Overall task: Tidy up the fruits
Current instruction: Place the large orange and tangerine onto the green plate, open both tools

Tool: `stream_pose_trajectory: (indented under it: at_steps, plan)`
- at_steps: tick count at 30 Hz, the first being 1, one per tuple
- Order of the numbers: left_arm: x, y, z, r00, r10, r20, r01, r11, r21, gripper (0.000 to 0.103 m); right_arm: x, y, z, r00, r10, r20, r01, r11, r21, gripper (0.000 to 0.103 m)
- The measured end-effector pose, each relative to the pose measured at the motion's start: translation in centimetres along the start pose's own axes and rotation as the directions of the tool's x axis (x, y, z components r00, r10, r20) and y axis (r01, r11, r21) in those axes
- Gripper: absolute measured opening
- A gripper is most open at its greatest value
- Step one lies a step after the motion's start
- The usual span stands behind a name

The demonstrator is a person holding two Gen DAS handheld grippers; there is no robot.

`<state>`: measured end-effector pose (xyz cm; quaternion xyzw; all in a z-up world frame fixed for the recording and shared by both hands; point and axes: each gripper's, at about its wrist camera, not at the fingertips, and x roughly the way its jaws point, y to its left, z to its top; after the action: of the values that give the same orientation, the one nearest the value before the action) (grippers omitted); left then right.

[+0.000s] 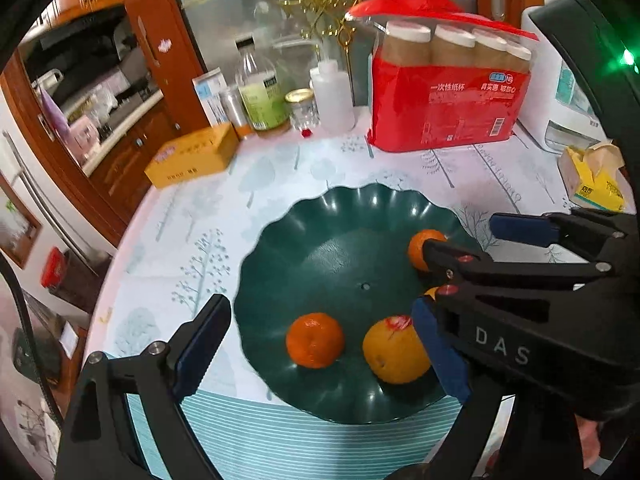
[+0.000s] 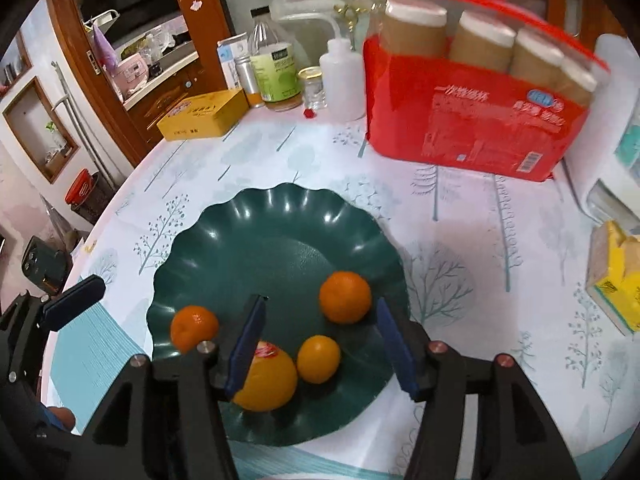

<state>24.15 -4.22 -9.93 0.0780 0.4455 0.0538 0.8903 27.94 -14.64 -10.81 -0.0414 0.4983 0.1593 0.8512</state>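
Four fruits sit in the dark green scalloped plate on the table: two small mandarins with dimpled skin, a smaller smooth orange one, and a large yellow-orange citrus bearing a red sticker. We hold the left gripper with its fingers wide apart and nothing between them, and the right gripper with its fingers apart above the fruit, pressing on nothing. We judge the fruit placed; to finish well we should lift straight up, clear of the glossy, slippery plate, so that no round fruit gets nudged and rolls.
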Motion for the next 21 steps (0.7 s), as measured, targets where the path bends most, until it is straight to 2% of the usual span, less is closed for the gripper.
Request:
stream_pose_trajectory:
  at_steps: [5,9,16,21]
  plan:
    - [-2.6,0.0,0.2,0.999,0.009,0.049,-0.01,1.0,0.024,0.095,-2.1,0.0,0.3,0.998,-0.042,0.044,0.042,0.999,0.005,0.059]
    - [-5.0,0.3,0.1,0.997,-0.015,0.071,0.014,1.0,0.021,0.095,-4.4,-0.3,0.4,0.995,-0.053,0.08,0.049,0.998,0.046,0.059]
    - [-10.1,0.2,-0.7,0.992,0.006,0.126,-0.022,0.993,0.12,0.095,-10.2,-1.2,-1.6,0.985,-0.098,0.145,0.084,0.991,0.104,0.059]
    - [-14.2,1.6,-0.4,0.99,-0.049,0.136,0.03,0.99,0.134,0.095,-14.7,-2.1,-3.8,0.972,-0.144,0.186,0.115,0.981,0.157,0.059]
